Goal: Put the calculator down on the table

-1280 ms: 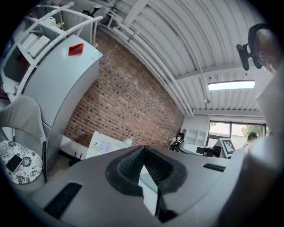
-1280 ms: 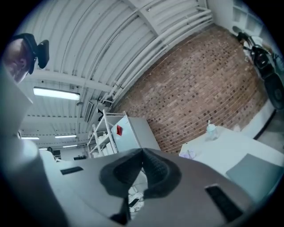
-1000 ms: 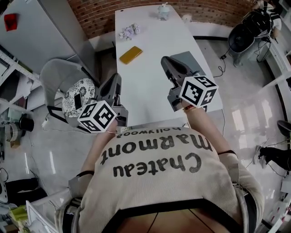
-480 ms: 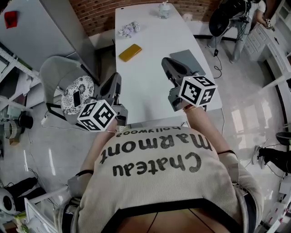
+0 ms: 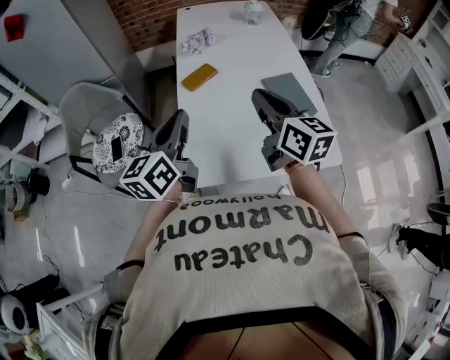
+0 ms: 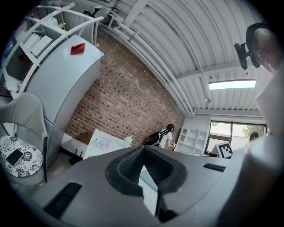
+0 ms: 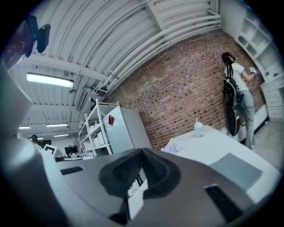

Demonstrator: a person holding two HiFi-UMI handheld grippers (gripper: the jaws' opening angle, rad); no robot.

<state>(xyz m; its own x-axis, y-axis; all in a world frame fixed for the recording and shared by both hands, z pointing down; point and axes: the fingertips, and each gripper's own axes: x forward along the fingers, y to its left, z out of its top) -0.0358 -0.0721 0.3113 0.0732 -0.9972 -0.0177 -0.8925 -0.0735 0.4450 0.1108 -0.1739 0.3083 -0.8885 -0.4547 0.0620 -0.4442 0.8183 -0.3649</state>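
Note:
A flat yellow rectangular thing (image 5: 200, 76), perhaps the calculator, lies on the white table (image 5: 232, 140) left of centre; no gripper touches it. My left gripper (image 5: 181, 119) hovers beyond the table's left edge, above the floor beside a chair. Its jaws are shut with nothing between them, as the left gripper view shows (image 6: 143, 149). My right gripper (image 5: 259, 95) hangs over the right part of the table, next to a flat grey slab (image 5: 288, 90). It too is shut and empty (image 7: 143, 151), pointing level towards the brick wall.
Crumpled paper (image 5: 197, 40) and a lidded cup (image 5: 253, 12) sit at the table's far end. A chair with a patterned cushion (image 5: 119, 144) carrying a dark phone (image 5: 116, 148) stands at the left. A person (image 5: 330, 21) with a backpack stands by the far right corner.
The person at the far right has walked in and moved left towards the table's corner. Both grippers stay almost where they were, still shut.

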